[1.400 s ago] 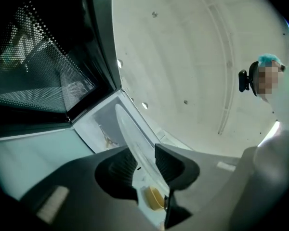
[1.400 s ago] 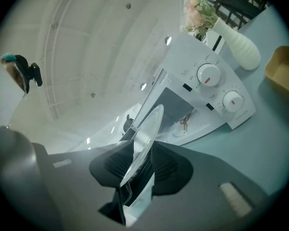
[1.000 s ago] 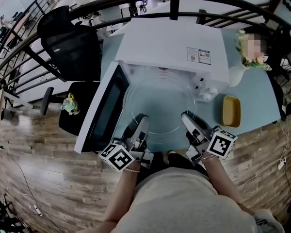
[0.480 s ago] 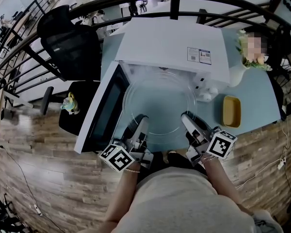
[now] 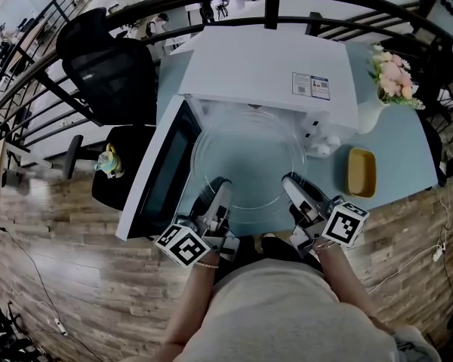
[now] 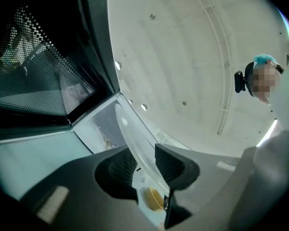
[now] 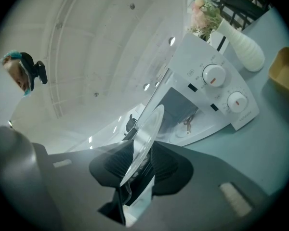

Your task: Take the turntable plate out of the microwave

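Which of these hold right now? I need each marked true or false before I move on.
1. The left gripper and right gripper are each shut on the turntable plate. True.
2. A yellow dish lies on the table, right of the microwave. True.
3. The microwave door is closed. False: the door stands open, swung left.
4. The turntable plate lies flat inside the microwave. False: it is held out in front of the opening.

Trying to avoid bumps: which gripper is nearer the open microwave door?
Left. The left gripper holds the plate beside the door; the right gripper holds its opposite rim.
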A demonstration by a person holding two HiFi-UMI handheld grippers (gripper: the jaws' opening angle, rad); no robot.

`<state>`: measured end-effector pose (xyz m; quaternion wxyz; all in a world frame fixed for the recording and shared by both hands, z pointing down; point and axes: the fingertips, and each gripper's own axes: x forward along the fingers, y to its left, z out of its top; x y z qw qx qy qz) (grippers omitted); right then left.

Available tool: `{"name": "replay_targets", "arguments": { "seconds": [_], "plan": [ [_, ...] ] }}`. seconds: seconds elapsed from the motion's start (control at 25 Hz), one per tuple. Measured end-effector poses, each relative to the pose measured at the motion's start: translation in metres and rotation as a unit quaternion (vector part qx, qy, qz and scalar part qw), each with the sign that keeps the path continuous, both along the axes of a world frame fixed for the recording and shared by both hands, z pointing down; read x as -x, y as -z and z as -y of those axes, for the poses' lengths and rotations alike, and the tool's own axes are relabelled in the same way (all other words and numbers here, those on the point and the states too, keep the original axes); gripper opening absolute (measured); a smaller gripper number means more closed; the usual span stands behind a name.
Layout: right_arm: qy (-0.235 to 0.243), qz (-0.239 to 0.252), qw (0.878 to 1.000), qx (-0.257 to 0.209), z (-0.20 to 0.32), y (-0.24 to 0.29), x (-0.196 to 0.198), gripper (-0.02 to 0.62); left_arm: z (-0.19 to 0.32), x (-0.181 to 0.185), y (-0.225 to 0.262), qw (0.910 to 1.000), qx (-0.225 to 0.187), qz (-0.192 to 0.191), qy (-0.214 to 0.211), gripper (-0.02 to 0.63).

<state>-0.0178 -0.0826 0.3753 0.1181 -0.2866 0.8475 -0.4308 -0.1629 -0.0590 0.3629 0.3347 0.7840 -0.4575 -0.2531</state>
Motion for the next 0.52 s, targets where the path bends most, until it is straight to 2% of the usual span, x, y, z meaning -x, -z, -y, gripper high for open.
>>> {"name": "replay_targets", "arguments": {
  "seconds": [0.52],
  "plan": [
    [-0.004,-0.002,1.0,0.007,0.0033,-0.0057,-0.0002,0.138,0.0043,-0.0002,-0.0072,0.9999,0.011,-0.007,-0.004,0.12]
  ]
}}
